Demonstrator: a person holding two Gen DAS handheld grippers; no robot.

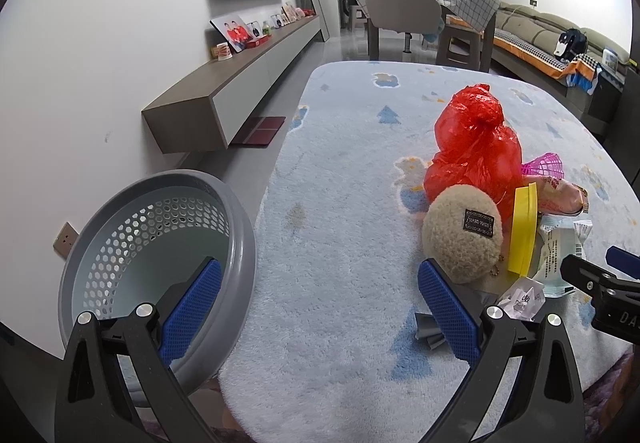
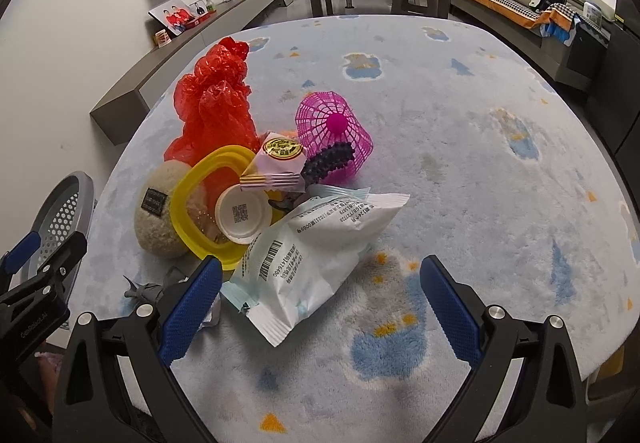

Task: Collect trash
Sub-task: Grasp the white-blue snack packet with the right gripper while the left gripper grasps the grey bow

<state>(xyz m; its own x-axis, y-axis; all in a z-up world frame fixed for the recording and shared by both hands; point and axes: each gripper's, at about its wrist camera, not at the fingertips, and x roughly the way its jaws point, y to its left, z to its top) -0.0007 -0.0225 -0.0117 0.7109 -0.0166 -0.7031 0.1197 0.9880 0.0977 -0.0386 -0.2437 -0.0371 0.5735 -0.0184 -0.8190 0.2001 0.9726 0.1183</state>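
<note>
A pile lies on the pale blue fluffy table cover (image 2: 460, 163): a red plastic bag (image 2: 214, 103), a white snack packet (image 2: 308, 263), a pink wrapped cake packet (image 2: 276, 167), a yellow ring lid (image 2: 188, 203), a white cup lid (image 2: 240, 215), a beige fuzzy pouch (image 2: 154, 215), a magenta net ball (image 2: 334, 131) and grey crumpled scraps (image 2: 160, 289). My right gripper (image 2: 320, 307) is open, just in front of the white packet. My left gripper (image 1: 318, 307) is open and empty, between the grey perforated basket (image 1: 160, 243) and the pile (image 1: 476, 171).
The basket hangs off the table's left edge. A wall shelf (image 1: 224, 91) with photos runs along the left wall. A dining table and chair (image 1: 404, 15) stand behind, a sofa (image 1: 560, 43) at the right. The right gripper (image 1: 600, 291) shows at the left wrist view's right edge.
</note>
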